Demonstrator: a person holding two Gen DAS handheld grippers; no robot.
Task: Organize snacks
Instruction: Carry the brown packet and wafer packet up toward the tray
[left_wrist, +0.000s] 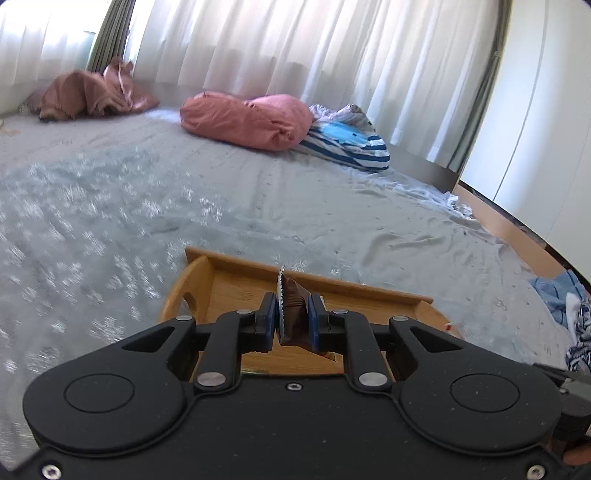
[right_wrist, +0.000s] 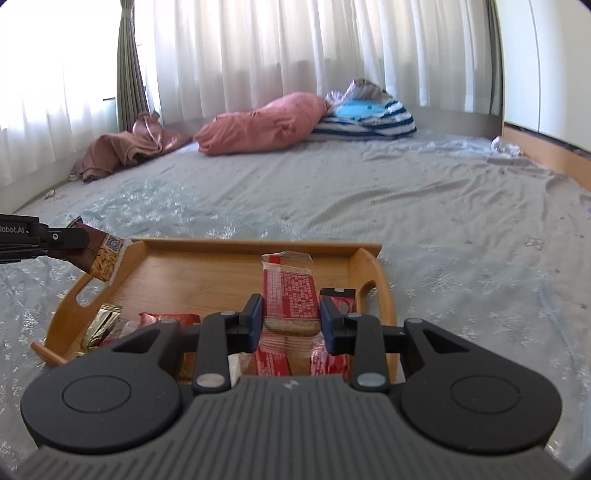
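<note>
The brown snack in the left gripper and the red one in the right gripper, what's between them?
In the right wrist view, bare wooden tray floor lies between the brown snack and the red snack.

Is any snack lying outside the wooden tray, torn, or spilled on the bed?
Nothing stands out. The brown snack packet is clamped in the left gripper, the red-and-white wafer packet in the right gripper, both over the wooden tray. No spill or torn wrapper shows on the grey bedsheet.

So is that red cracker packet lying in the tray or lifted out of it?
Lifted: the right tongs clamp the red cracker packet by its sides above the wooden tray, with other snacks lying beneath it.
</note>
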